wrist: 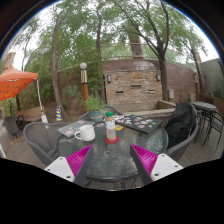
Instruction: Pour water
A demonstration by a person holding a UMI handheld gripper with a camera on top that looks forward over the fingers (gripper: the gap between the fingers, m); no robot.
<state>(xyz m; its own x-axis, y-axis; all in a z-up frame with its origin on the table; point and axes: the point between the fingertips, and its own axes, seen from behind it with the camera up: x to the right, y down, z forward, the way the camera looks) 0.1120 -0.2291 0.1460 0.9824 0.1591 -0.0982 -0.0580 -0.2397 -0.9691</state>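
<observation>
Hovering open and empty at lower centre, the gripper (pixel 110 160) frames the bottle (pixel 110 127) beside the mug (pixel 86 132), seemingly lining up a grasp.

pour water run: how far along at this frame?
Done: nothing visible yet. The bottle stands upright on the patio table, beside the white cup, untouched.
In hand: approach only. The hand-held gripper is open and empty, fingers spread short of the bottle.
Left: close on the bottle, lift, tilt over the cup, pour. Whether the cup holds water can't be seen.
</observation>
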